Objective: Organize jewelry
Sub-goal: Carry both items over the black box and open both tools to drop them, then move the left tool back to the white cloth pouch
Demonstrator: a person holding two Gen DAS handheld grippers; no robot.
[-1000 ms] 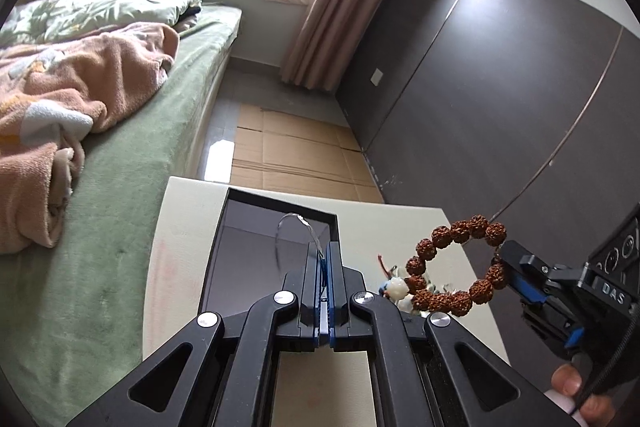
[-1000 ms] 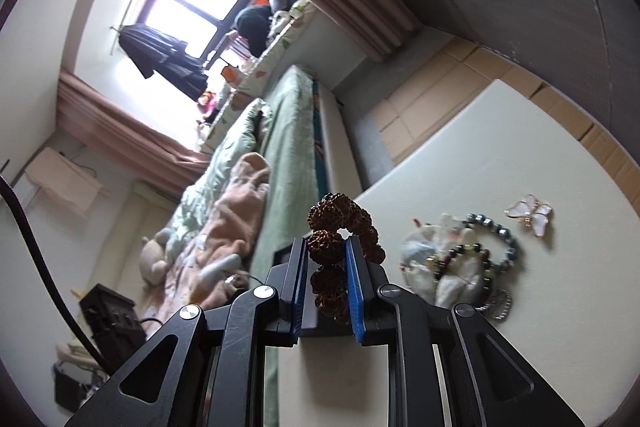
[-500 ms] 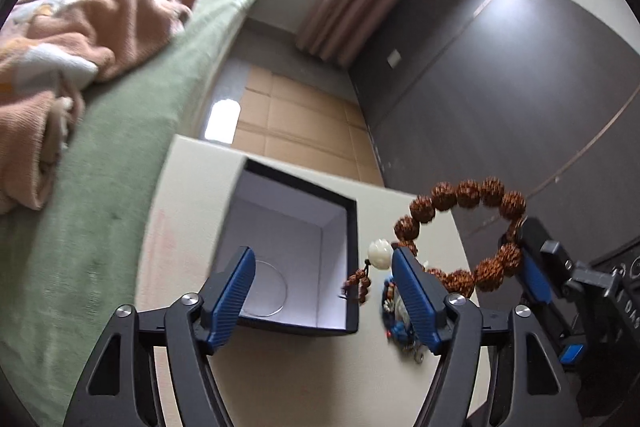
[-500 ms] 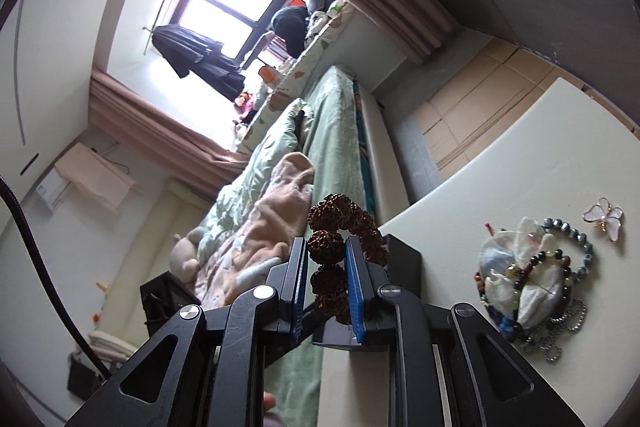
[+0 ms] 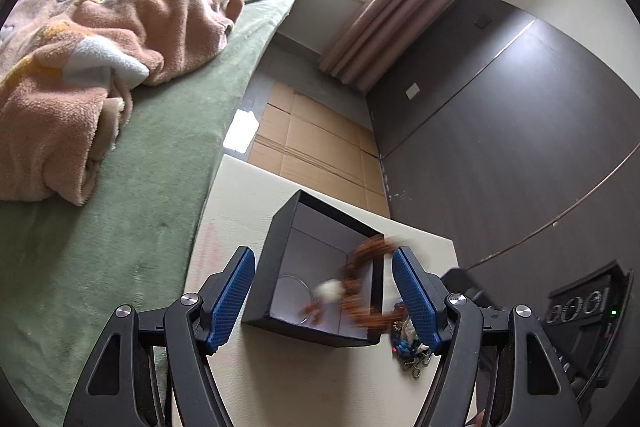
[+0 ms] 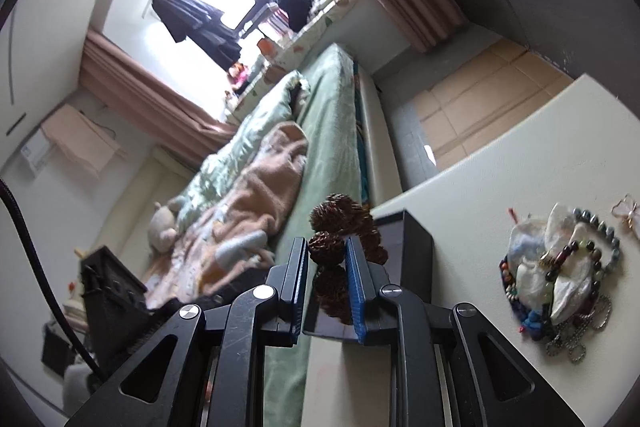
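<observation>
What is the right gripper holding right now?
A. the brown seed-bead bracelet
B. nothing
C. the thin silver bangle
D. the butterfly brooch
A: the right gripper has its blue fingers pinching the brown seed-bead bracelet above the black box.

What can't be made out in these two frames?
- Bracelet, left wrist view: motion blur; beads unreadable, whether it is inside the box unclear.
- Box interior, right wrist view: hidden by its own wall and the right tool.
- Jewelry pile, left wrist view: mostly behind the left tool.
- Butterfly piece, right wrist view: cut by the frame edge.
</observation>
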